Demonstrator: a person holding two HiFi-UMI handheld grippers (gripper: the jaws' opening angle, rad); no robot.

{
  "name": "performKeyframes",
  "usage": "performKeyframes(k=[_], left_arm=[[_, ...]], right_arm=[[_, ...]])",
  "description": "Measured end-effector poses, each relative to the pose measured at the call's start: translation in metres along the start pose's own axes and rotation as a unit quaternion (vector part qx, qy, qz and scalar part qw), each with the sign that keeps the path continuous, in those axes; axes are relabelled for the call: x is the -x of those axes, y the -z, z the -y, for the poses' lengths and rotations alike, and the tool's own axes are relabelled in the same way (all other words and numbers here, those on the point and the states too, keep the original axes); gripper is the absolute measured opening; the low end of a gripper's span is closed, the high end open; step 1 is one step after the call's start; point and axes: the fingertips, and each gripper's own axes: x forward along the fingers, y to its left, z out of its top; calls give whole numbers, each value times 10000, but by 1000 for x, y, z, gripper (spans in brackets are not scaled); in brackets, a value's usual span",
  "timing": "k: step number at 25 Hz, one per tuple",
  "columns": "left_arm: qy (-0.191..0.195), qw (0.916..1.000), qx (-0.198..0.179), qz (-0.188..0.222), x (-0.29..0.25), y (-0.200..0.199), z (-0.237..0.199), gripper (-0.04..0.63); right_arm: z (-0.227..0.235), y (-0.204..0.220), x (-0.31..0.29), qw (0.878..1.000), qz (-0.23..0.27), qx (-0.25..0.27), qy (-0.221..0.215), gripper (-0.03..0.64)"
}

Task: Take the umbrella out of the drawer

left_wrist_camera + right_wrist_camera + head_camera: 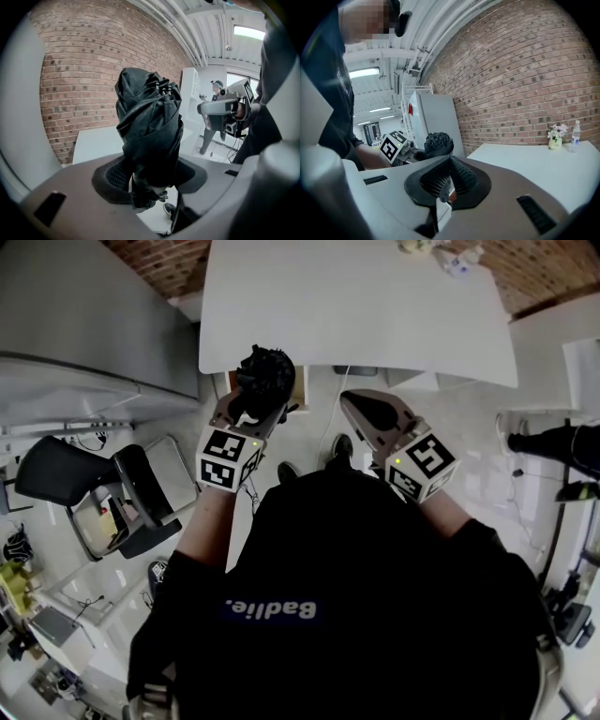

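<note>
One gripper is loaded: the left gripper is clamped on the folded black fabric umbrella, which stands upright between its jaws with the bunched canopy above the pads and the tail end hanging just below. The right gripper has its jaws pinched together with nothing in them, and is held level beside the left one. The umbrella is in the air in front of the person, near the front edge of the white rectangular table, touching no surface. Judging by that, the extraction itself looks done. No view shows the drawer clearly; a brownish edge under the table rim just beside the umbrella may be it, can't tell. Likely left: put the umbrella down somewhere, the tabletop being the obvious spot, and shut the drawer if it's open. The tabletop is bare apart from a small vase of flowers and a clear plastic bottle at the far corner. Room: red brick wall behind the table, tall grey cabinet to the left, black office chair near it, pale glossy floor, another person standing well off in the background
</note>
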Motion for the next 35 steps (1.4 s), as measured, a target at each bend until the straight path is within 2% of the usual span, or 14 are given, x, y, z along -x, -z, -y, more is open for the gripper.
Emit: performKeyframes(k=[14,24,35], left_arm=[[-127,9993,65,356,46,-47,6,218],[-184,9988,82,450,62,-51,12,218],[-117,9988,114,467,63,-46,18,218]], right_arm=[[-16,0,-19,9995,-65,-4,-318,26],[-25,-4,-19,9989,-42,62,-458,26],[-28,-3,-14,9991,-33,78,-404,26]])
